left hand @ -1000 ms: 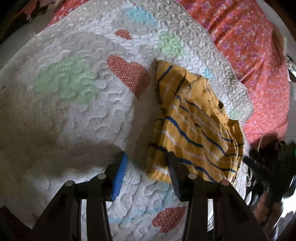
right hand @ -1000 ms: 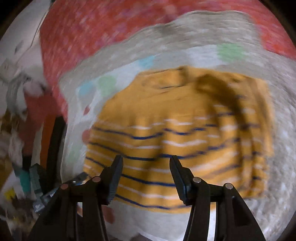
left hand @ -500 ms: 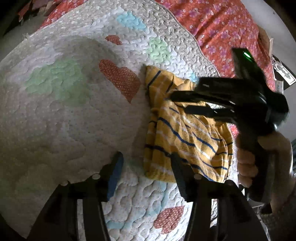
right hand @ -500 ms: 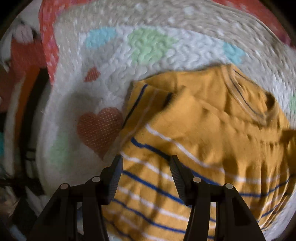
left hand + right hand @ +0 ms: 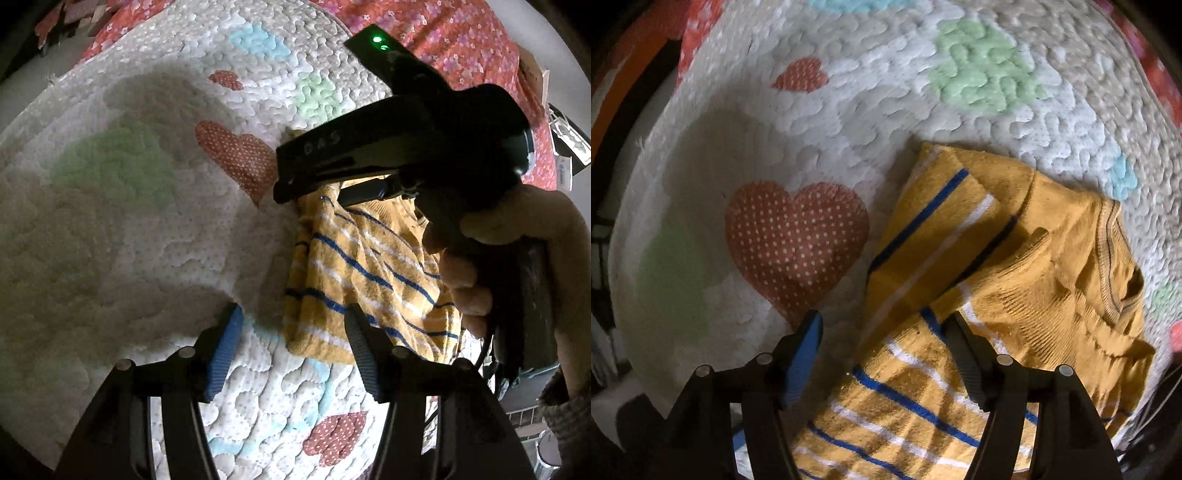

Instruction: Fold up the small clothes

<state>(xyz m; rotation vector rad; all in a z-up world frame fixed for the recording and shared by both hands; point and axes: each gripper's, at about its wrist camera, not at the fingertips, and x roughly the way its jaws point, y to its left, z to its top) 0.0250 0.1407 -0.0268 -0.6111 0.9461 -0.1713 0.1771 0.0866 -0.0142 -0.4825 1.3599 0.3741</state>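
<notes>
A small mustard-yellow shirt [image 5: 362,273] with blue and white stripes lies partly folded on a white quilt. It also shows in the right wrist view [image 5: 997,280], its sleeve folded over and its collar at the right. My left gripper [image 5: 291,343] is open and empty, just above the quilt at the shirt's near hem corner. My right gripper [image 5: 882,350] is open and empty, low over the shirt's left edge near the sleeve. In the left wrist view the right gripper [image 5: 314,184] reaches in from the right and hides the top of the shirt.
The white quilt [image 5: 147,221] has red, green and blue heart patches and lies on a red flowered bedspread [image 5: 461,40]. A large red dotted heart [image 5: 794,240] sits just left of the shirt. Dark clutter lies past the bed's right edge [image 5: 565,147].
The right gripper has swung in from the right and come down over the shirt's upper left part. The left gripper has stayed at the near hem. The shirt has not moved.
</notes>
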